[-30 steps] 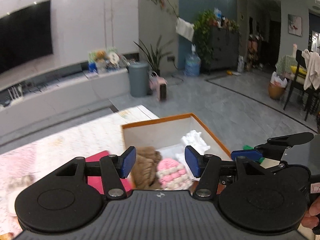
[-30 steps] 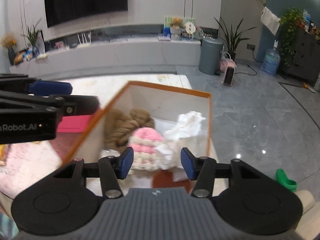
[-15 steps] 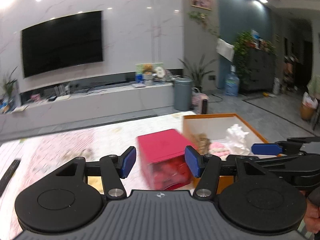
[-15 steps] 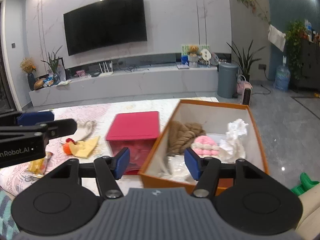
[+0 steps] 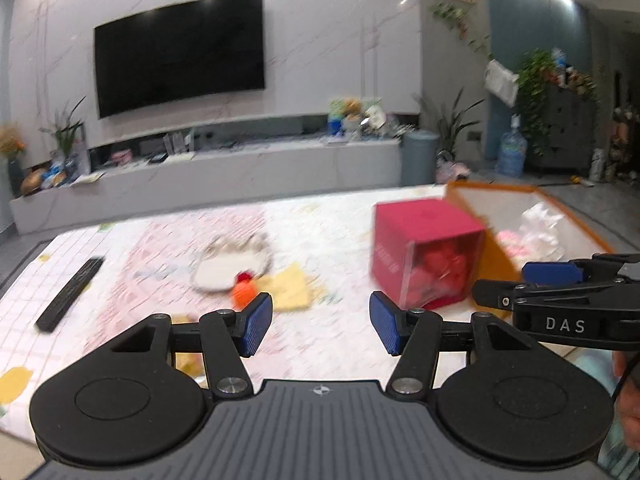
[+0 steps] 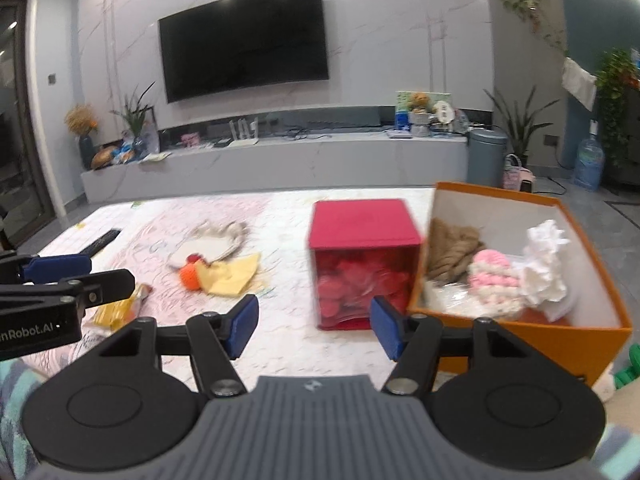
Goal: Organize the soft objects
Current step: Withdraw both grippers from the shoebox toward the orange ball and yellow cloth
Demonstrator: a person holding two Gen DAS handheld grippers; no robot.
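Observation:
An orange box (image 6: 568, 340) at the right of the table holds a brown knit piece (image 6: 452, 250), a pink-and-white knit hat (image 6: 494, 278) and a white fluffy piece (image 6: 546, 268); it also shows in the left wrist view (image 5: 496, 268). On the table lie a yellow cloth (image 6: 234, 274) with an orange ball (image 6: 189, 276) and a white cloth pouch (image 6: 212, 246). My left gripper (image 5: 320, 328) is open and empty above the table's near side. My right gripper (image 6: 314, 326) is open and empty, in front of the red cube box (image 6: 364, 268).
A black remote (image 5: 70, 294) lies at the table's left. A yellow snack packet (image 6: 120, 310) lies near the left gripper's finger. A TV (image 6: 244, 42) and low cabinet stand behind the table. A green object (image 6: 628, 368) sits at the far right.
Both grippers have pulled back from the orange box and swung left, so the table with the yellow cloth, pouch and remote is now in view. Both stay open and empty.

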